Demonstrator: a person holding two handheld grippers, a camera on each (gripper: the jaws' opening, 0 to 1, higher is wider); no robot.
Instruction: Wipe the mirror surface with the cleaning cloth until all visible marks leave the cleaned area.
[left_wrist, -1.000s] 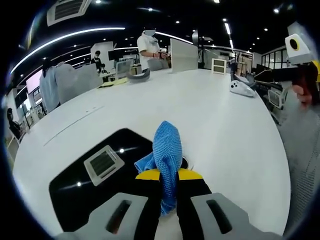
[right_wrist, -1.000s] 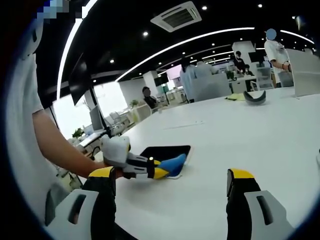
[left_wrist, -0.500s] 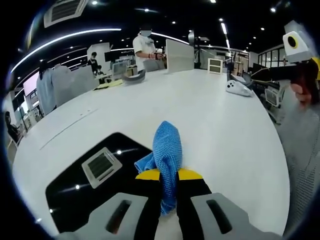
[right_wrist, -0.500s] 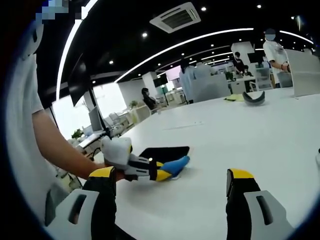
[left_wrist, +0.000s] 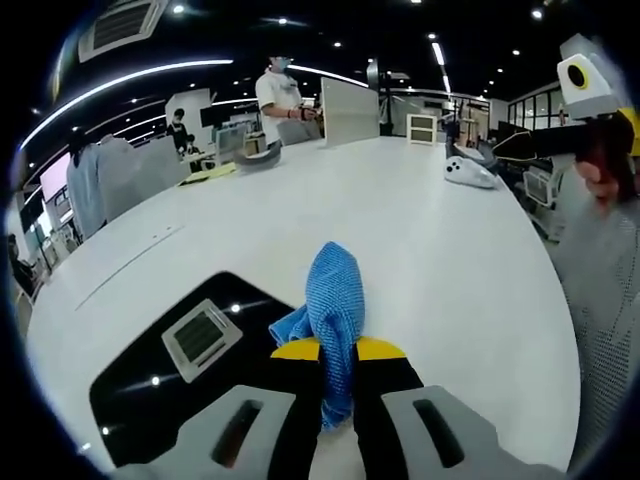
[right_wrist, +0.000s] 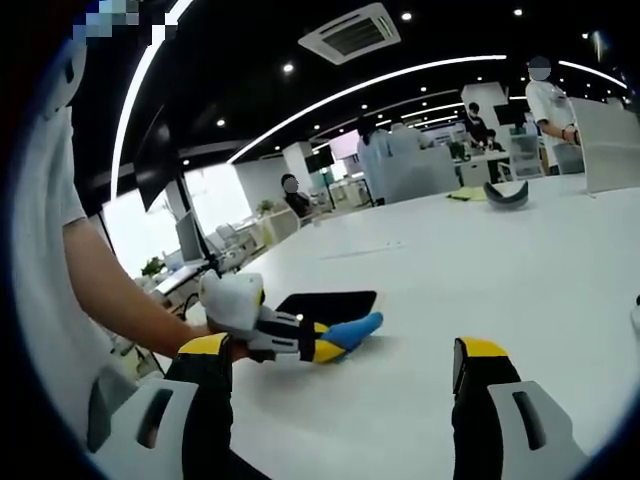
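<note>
Blue cleaning cloth (left_wrist: 336, 300), clenched in the left gripper (left_wrist: 338, 349), overhangs the black mirror's (left_wrist: 160, 375) near edge.

white table (left_wrist: 430, 260) | on it: black mirror (left_wrist: 150, 370), white device (left_wrist: 468, 172)

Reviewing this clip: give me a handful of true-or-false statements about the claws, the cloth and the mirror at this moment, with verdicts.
1. The left claw is shut on the blue cloth. True.
2. The right claw grips the cloth too. False: its jaws stand wide apart with nothing between them, above the white table.
3. The mirror lies flat on the table and reflects the ceiling lights. True.
4. The cloth is red. False: it is blue.
5. The mirror stands upright against a wall. False: it lies flat on the table.
</note>
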